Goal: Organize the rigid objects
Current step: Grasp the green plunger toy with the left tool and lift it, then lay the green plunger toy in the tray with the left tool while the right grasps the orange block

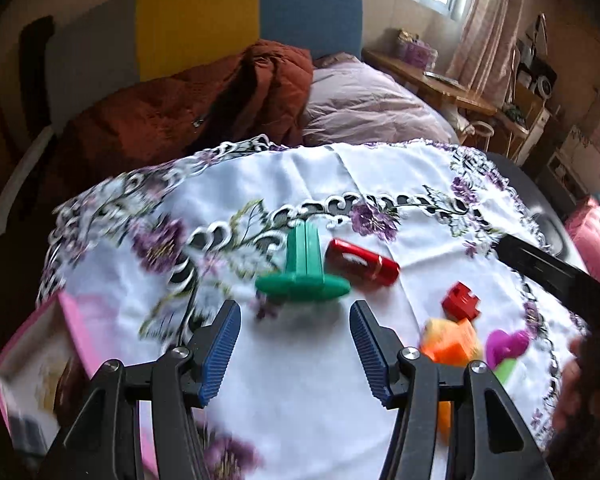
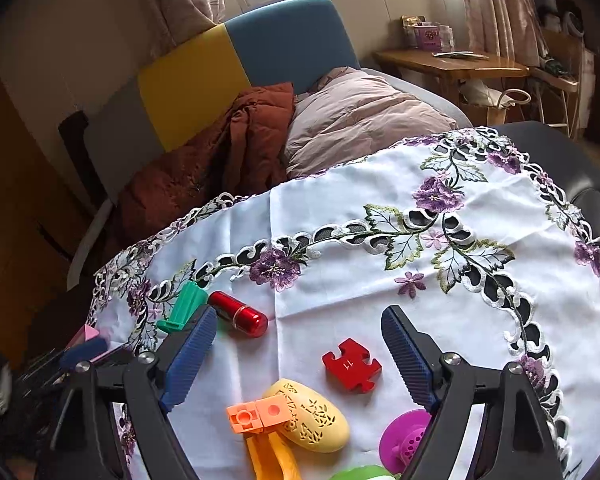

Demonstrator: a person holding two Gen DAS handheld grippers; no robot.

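Small plastic pieces lie on a white cloth (image 2: 340, 216) embroidered with purple flowers. My left gripper (image 1: 295, 308) is open and holds nothing; a green T-shaped piece (image 1: 304, 272) lies just beyond its fingertips, with a red capsule (image 1: 362, 260) to its right. My right gripper (image 2: 300, 316) is open wide and also holds nothing. On the cloth below it lies a red puzzle piece (image 2: 352, 364), untouched by the pads. Nearer the camera are a yellow perforated oval (image 2: 308, 414), an orange block (image 2: 256, 412) and a purple disc (image 2: 404, 440).
A pink box (image 1: 40, 380) sits at the cloth's left edge. The right gripper's black body (image 1: 552, 276) reaches in from the right of the left wrist view. Behind the table are a brown blanket (image 2: 220, 160), a pink pillow (image 2: 360, 116) and a wooden desk (image 2: 452, 66).
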